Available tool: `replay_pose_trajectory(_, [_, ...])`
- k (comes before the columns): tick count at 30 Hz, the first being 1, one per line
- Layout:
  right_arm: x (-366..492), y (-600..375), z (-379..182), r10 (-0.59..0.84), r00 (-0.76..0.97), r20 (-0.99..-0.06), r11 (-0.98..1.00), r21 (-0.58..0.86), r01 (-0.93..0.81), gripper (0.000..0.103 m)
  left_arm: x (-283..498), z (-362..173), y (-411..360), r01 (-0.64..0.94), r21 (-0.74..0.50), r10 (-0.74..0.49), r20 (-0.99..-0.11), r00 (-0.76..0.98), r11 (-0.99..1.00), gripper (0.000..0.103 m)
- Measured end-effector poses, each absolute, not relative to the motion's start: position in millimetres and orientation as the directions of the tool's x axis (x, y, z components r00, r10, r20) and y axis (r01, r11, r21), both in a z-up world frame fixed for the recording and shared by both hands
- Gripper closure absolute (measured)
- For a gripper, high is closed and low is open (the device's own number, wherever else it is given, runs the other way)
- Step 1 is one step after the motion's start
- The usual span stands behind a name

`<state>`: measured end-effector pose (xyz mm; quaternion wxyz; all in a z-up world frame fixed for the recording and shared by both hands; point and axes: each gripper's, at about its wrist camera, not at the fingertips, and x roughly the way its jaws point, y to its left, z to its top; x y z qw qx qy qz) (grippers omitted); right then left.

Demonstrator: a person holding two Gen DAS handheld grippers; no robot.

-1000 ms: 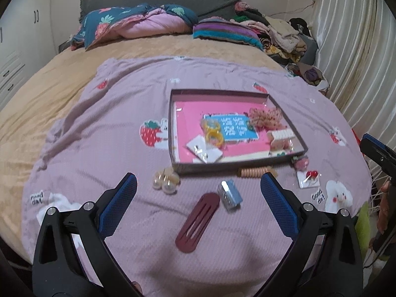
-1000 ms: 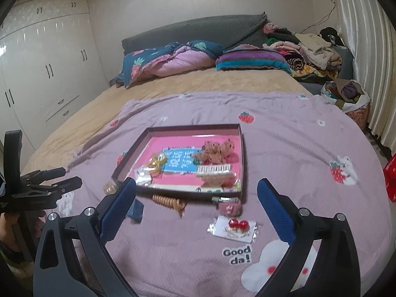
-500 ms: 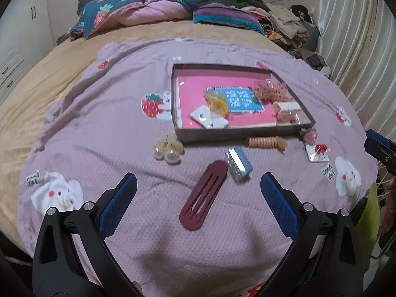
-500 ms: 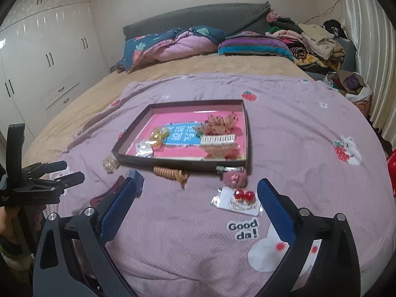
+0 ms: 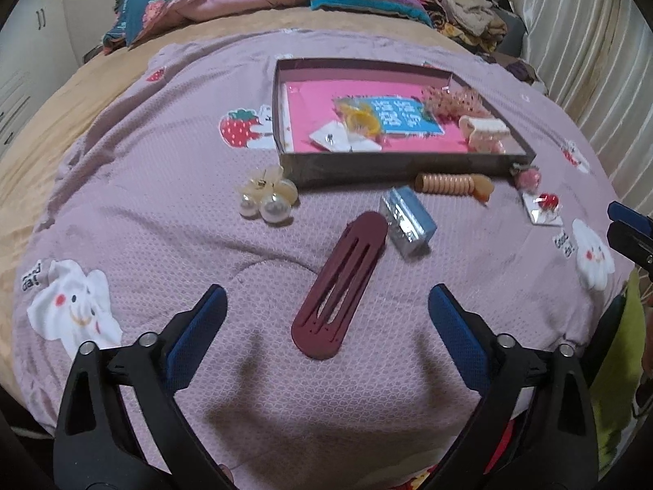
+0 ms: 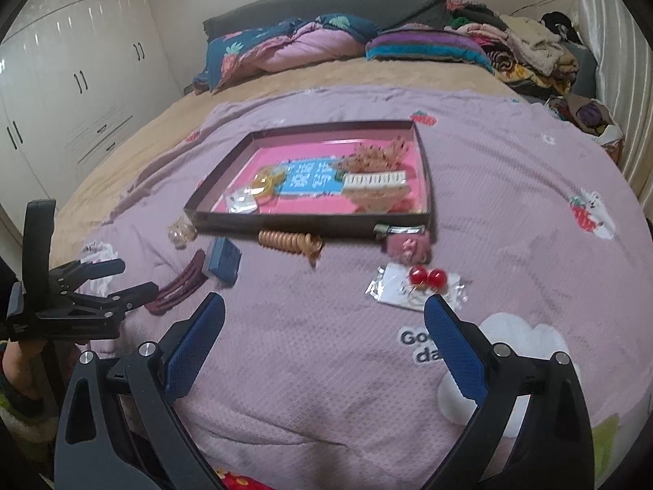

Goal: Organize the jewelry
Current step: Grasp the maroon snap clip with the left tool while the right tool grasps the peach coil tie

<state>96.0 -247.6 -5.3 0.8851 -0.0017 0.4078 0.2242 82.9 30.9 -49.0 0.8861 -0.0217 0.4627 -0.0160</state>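
On the bed, the left gripper hangs over the dark red hair clip, jaws wide and empty, having just narrowed slightly. The clip looks light, stiff and flat; pinch its long edges. The right gripper gapes empty beside the cherry earrings.

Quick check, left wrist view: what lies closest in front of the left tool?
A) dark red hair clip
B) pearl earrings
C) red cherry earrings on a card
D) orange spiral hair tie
A: the dark red hair clip lies on the purple blanket just ahead of the open left tool, between its finger lines; nothing is gripped.
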Motion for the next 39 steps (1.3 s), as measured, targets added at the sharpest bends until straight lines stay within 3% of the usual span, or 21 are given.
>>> replay_pose_trajectory(9, [100, -223, -14, 0.398, 0.524, -0.753, 0.886, 0.166, -0.433, 0.005, 94, -66, 28, 0.048, -0.048, -0.067, -0.847, 0.528, 0.998, 0.04])
replay_pose_trajectory(17, [115, -212, -11, 0.39, 0.53, -0.753, 0.887, 0.153, -0.435, 0.005, 106, -76, 25, 0.079, -0.05, -0.083, -0.861, 0.502, 0.996, 0.05])
replay_pose_trajectory(22, [129, -209, -12, 0.38, 0.528, -0.759, 0.891, 0.148, -0.429, 0.005, 113, -86, 22, 0.095, -0.06, -0.099, -0.871, 0.481, 0.994, 0.066])
replay_pose_trajectory(34, [163, -185, -35, 0.376, 0.483, -0.791, 0.88, 0.142, -0.452, 0.007, 126, -86, 25, 0.107, -0.111, -0.148, -0.873, 0.465, 0.988, 0.076])
replay_pose_trajectory(39, [181, -175, -54, 0.361, 0.447, -0.818, 0.881, 0.141, -0.452, 0.019, 127, -81, 28, 0.109, -0.143, -0.177, -0.871, 0.459, 0.984, 0.076])
